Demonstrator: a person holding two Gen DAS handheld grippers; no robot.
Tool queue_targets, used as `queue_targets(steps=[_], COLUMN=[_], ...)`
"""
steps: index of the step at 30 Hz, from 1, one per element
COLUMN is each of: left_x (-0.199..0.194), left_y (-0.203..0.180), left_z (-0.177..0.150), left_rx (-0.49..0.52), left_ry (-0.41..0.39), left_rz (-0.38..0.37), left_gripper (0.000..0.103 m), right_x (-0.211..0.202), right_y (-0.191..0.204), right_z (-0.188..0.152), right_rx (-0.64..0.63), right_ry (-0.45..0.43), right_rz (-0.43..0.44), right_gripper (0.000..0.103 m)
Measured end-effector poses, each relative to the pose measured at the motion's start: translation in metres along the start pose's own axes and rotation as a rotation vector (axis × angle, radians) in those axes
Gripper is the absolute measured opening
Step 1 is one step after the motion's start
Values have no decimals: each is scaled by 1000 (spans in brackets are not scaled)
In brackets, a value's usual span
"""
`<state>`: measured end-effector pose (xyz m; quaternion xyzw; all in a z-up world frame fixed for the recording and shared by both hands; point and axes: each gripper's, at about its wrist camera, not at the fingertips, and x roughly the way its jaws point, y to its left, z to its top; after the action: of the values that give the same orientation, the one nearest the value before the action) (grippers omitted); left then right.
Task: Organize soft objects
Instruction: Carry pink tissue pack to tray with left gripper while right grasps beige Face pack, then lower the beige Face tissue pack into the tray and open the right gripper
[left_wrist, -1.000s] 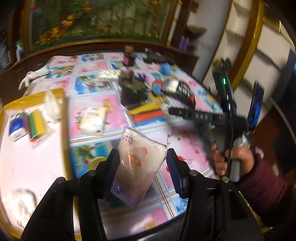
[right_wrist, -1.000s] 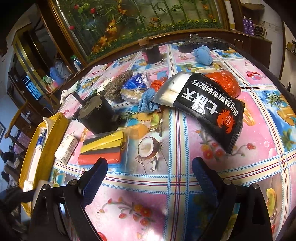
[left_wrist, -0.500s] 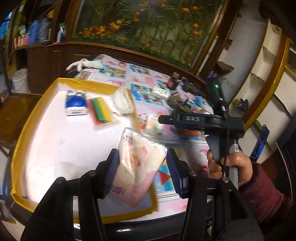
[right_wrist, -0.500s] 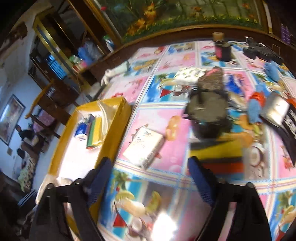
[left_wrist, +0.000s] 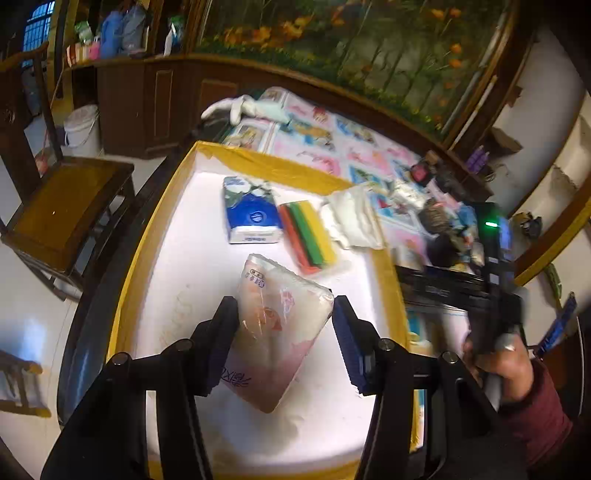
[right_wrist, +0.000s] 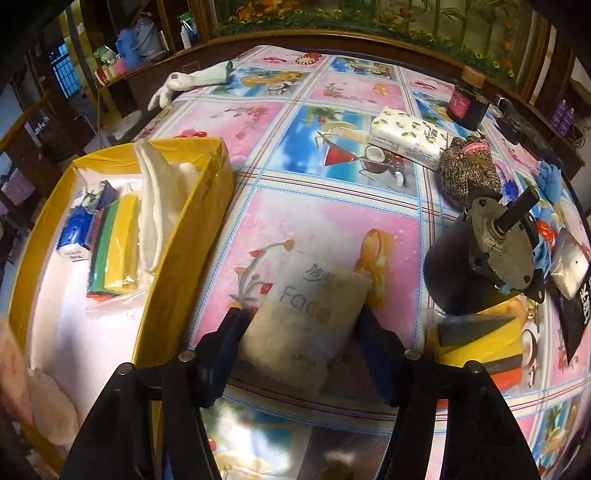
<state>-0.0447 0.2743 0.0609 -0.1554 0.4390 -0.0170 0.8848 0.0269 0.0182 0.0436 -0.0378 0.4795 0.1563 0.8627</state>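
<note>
My left tool (left_wrist: 282, 328) pinches a pink tissue pack (left_wrist: 279, 332) above the yellow tray (left_wrist: 258, 160). My right tool (right_wrist: 301, 328) has just been closing, its pads now against a beige tissue pack (right_wrist: 310, 321) lying on the surface (right_wrist: 332, 221) beside the tray.

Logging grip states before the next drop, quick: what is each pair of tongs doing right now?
Left tongs: shut on the pink tissue pack, over the yellow box.
Right tongs: just been closing around the beige tissue pack; contact unclear.
</note>
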Motion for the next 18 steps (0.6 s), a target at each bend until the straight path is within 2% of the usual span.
queue_targets(steps=[4,8,12,15,18], left_x=[34,59,72,57,21], left_y=[19,32,54,65,66], left_z=[25,47,64,64,55], left_rx=[-48,-99,-229,-299,-298], left_ry=[104,143,144,96,-21], left_rz=[51,103,21,-70,-69], left_gripper=[51,51,64,64,64], right_x=[-22,-60,-79,-72,-60], right_y=[-20,-16,14,37,58], right_z=[1,8,7,1,-3], right_rx=[43,19,-57,-105,-141], right_ry=[-53,-128,-143,-86,-28], right_rz=[56,128,241,325,385], right_gripper=[55,56,56,56,56])
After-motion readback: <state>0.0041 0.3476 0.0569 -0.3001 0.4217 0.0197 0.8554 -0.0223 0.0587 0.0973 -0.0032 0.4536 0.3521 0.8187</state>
